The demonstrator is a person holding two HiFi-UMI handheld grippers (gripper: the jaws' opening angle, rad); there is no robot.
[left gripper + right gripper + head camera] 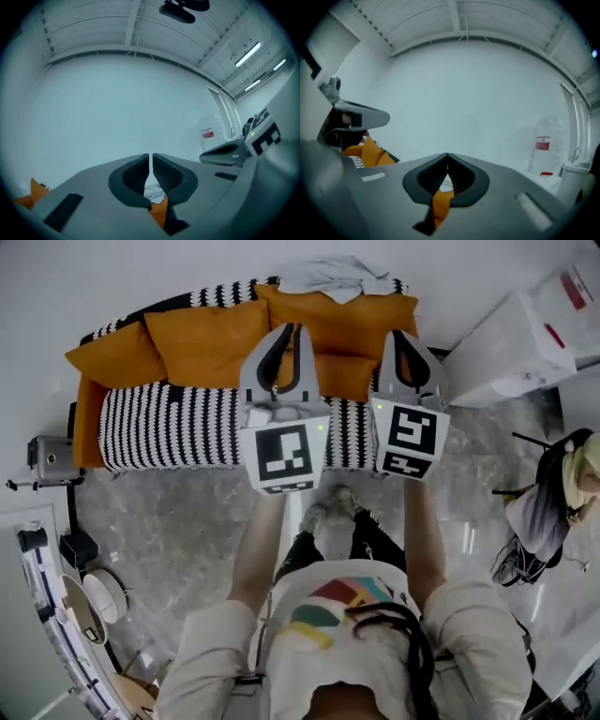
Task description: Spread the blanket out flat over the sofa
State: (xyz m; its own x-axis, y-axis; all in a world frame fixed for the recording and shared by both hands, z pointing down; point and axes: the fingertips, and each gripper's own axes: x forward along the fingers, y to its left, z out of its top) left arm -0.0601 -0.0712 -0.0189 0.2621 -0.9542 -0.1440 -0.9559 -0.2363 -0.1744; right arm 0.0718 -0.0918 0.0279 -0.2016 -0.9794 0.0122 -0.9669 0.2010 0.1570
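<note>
Left tongs [286, 329] and right tongs [405, 337] hover closed and empty before the sofa [169, 427]; the blanket [333, 277], bunched on its backrest, likely needs reaching and gripping next.

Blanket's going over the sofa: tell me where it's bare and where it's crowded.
Bare: the striped seat in front of the orange cushions, left of the left gripper. Crowded: the backrest, lined with cushions, the bunched blanket on top.

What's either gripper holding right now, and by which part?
Nothing. The left gripper and right gripper are both shut and empty; the blanket lies crumpled on top of the sofa back, apart from both.
</note>
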